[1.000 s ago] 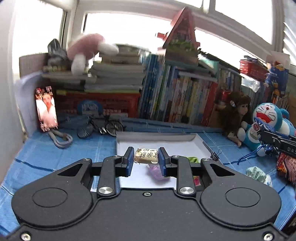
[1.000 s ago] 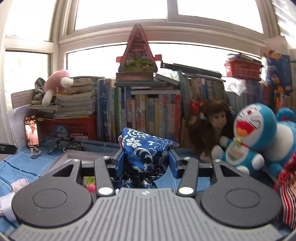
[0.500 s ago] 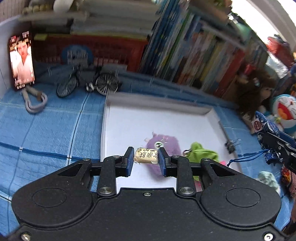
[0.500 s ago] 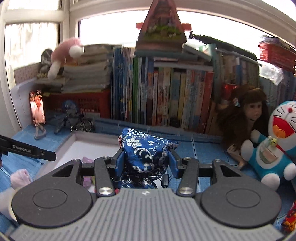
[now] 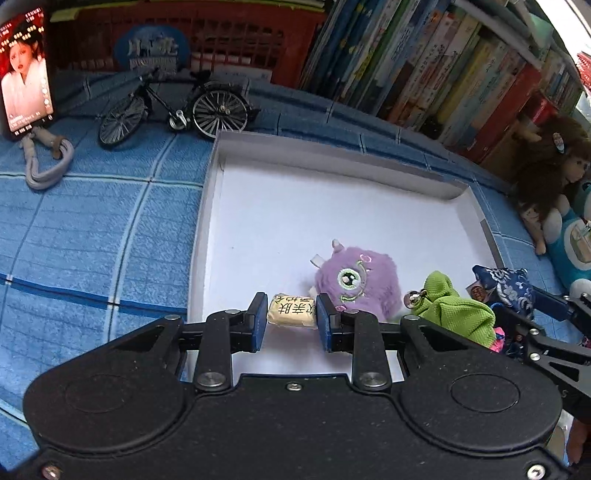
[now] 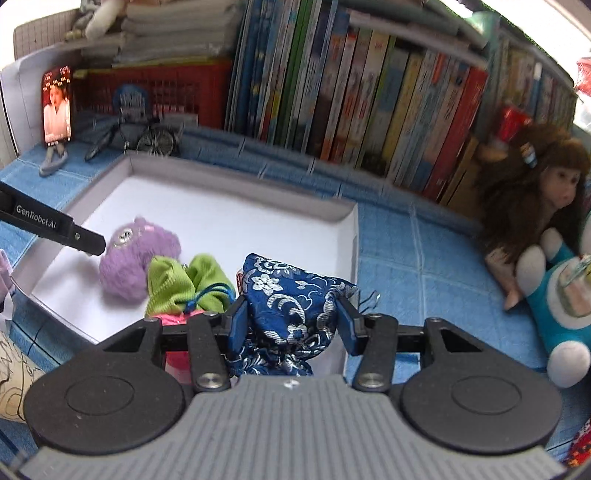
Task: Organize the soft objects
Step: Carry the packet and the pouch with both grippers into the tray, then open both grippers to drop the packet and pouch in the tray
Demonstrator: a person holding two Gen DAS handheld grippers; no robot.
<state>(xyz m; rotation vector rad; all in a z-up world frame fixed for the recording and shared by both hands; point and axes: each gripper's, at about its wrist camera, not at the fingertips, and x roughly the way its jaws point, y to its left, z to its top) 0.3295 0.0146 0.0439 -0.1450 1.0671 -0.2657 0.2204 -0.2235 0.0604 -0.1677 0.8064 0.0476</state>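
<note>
My left gripper (image 5: 291,317) is shut on a small cream pillow with black characters (image 5: 292,311), held low over the near left part of the white tray (image 5: 332,158). A purple furry monster (image 5: 356,282) and a green cloth pouch (image 5: 454,310) lie in the tray just right of it. My right gripper (image 6: 291,321) is shut on a blue brocade pouch with white flowers (image 6: 291,295), above the tray's near right corner (image 6: 351,221). The purple monster (image 6: 136,258) and green pouch (image 6: 184,280) lie to its left. The left gripper's finger (image 6: 55,225) enters from the left.
A toy bicycle (image 5: 173,107), a phone on a stand (image 5: 26,70) and a red basket (image 5: 184,33) stand behind the tray. A row of books (image 6: 369,103) lines the back. A brown-haired doll (image 6: 532,199) and a blue cat plush (image 6: 561,295) sit right. Blue cloth (image 5: 92,229) covers the surface.
Both grippers have tilted down and moved toward the tray, each still holding its object. The left one now holds the pillow low beside the purple monster; the right one has come over the tray's corner.
</note>
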